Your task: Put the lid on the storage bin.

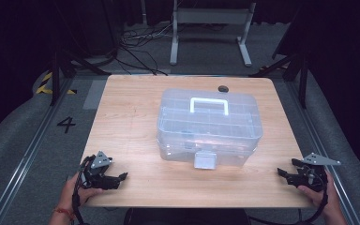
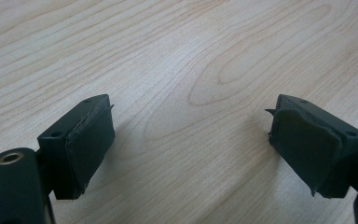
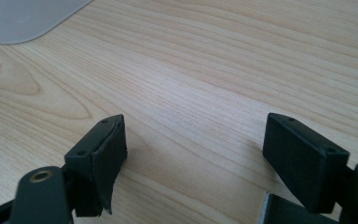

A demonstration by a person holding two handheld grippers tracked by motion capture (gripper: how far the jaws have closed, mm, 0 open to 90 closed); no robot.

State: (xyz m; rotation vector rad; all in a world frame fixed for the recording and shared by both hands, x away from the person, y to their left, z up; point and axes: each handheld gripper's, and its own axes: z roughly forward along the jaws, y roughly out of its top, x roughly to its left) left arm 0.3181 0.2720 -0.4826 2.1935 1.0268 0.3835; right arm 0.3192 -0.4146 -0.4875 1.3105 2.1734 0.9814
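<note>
A clear plastic storage box (image 1: 209, 127) with a white handle (image 1: 209, 105) and a pale front latch (image 1: 205, 160) stands closed in the middle of the wooden table (image 1: 136, 112). My left gripper (image 1: 121, 178) rests at the table's near left corner, held by a hand, its jaws open over bare wood (image 2: 191, 135). My right gripper (image 1: 282, 175) sits at the near right edge, also open with nothing between its pads (image 3: 193, 158). A rounded corner of the box (image 3: 23, 18) shows at the top left of the right gripper view.
A small dark round object (image 1: 223, 88) lies on the table behind the box. Beyond the table stand a white metal frame (image 1: 211, 28) and loose cables (image 1: 140, 42) on the grey floor. A floor marking "4" (image 1: 66, 123) lies to the left.
</note>
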